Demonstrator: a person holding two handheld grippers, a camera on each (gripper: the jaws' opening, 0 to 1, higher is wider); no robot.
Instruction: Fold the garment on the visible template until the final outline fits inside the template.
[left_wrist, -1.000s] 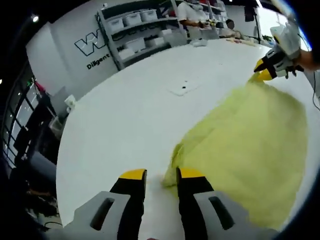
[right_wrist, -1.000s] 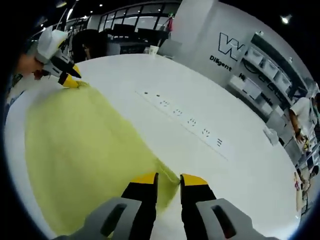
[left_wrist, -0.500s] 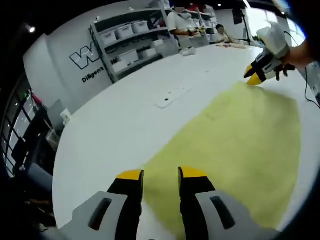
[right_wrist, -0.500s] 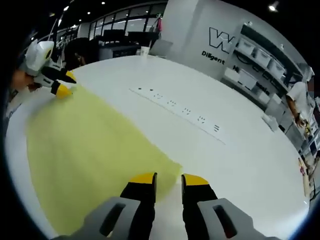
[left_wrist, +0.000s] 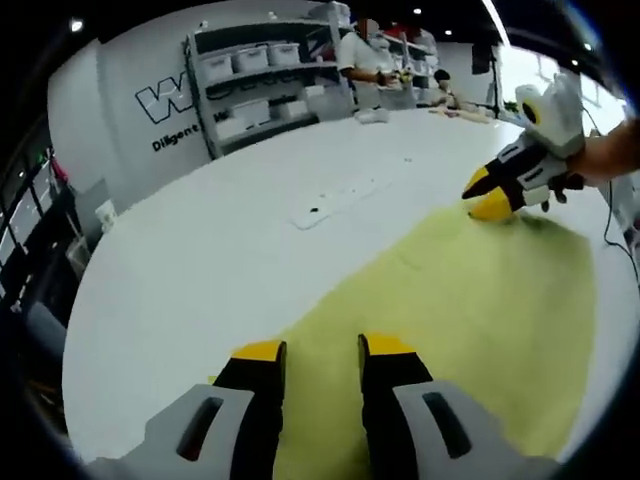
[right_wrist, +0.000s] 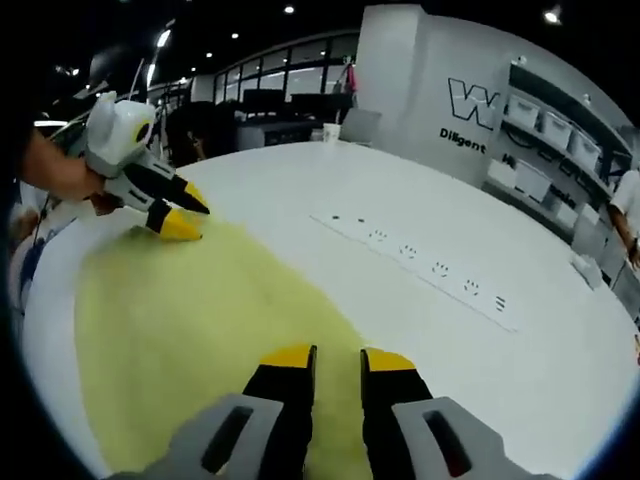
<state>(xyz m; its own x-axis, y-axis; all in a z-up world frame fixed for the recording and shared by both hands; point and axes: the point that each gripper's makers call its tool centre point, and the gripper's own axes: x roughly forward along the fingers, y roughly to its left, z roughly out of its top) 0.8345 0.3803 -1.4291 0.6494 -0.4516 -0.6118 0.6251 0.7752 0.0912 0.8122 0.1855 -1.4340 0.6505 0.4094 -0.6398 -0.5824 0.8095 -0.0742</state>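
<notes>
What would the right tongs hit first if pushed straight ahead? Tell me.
Likely the flat yellow fabric garment, which lies spread between and ahead of the right tongs. Beyond its edge is bare white tabletop, then the long white power strip; depth is unclear.

White table (left_wrist: 200, 250) bears yellow garment (left_wrist: 480, 300), power strip (right_wrist: 420, 270).

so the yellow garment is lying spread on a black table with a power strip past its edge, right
Not quite: the table is white, not black, as the right gripper view shows. The yellow garment does lie spread on it, with the power strip past its edge.
</notes>
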